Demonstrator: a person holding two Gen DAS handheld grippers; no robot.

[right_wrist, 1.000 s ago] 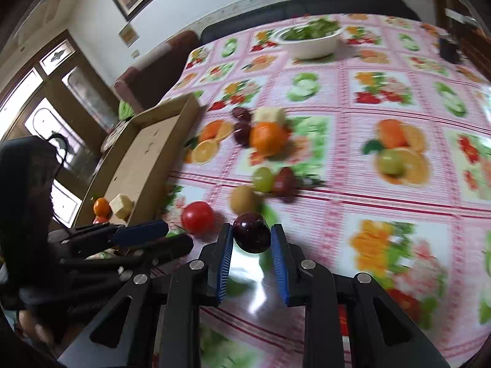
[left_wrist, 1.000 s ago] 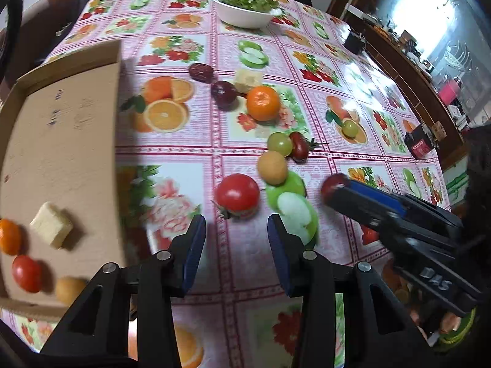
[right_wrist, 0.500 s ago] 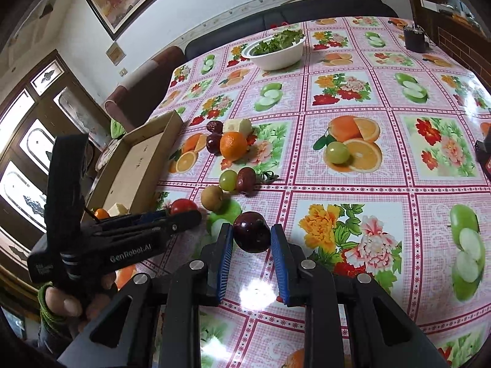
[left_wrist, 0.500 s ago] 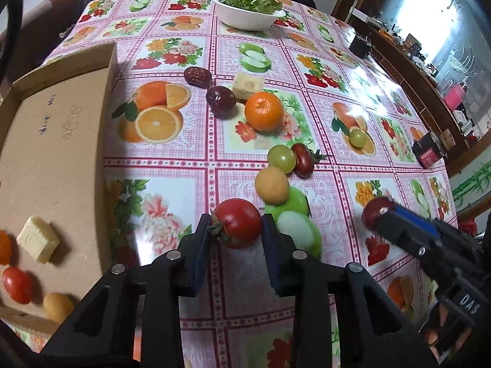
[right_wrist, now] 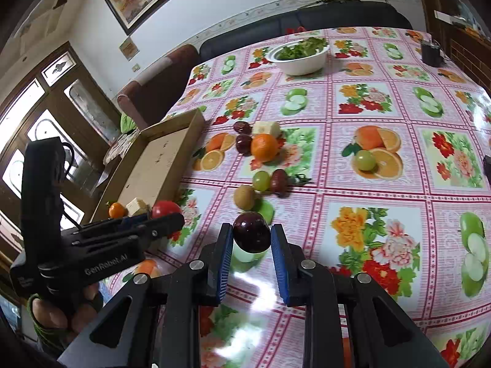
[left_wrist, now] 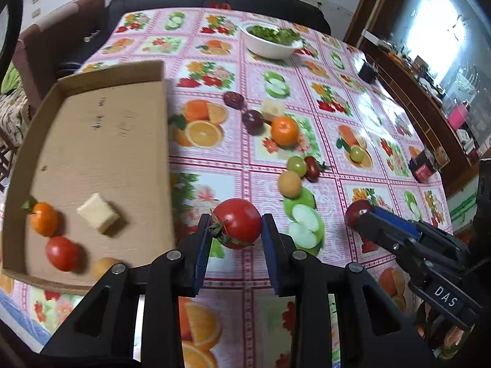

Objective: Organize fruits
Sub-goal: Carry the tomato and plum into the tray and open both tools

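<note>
Cardboard tray (left_wrist: 101,141) at my 9 o'clock in the left wrist view; its long axis runs roughly 12 to 6. Near end holds a small orange (left_wrist: 44,218), a pale cube (left_wrist: 97,212), a red tomato (left_wrist: 62,253) and a tan fruit (left_wrist: 102,267), all apart from each other.

My left gripper (left_wrist: 237,235) at 6 o'clock, fingers pinching a big tomato (left_wrist: 237,222), green stem pointing toward 8 o'clock. It sits just right of the tray's right wall, over the tablecloth (left_wrist: 307,70).

Loose fruit at centre, 12 to 1 o'clock: two dark plums (left_wrist: 253,120), another cube (left_wrist: 272,109), an orange (left_wrist: 284,130), a green grape (left_wrist: 297,165) touching a dark red cherry tomato (left_wrist: 312,168), a tan round fruit (left_wrist: 289,183) just below. White bowl of greens (left_wrist: 270,43) at far 12.

At 4 o'clock, my right gripper (left_wrist: 360,213) comes in from the right, fingers clamped on a dark plum (left_wrist: 354,211). Right wrist view confirms it: the plum (right_wrist: 251,235) is squeezed between both blue pads (right_wrist: 225,250), roundish, can't tell which way its stem points. It is off the cloth, well apart from the tray.
</note>
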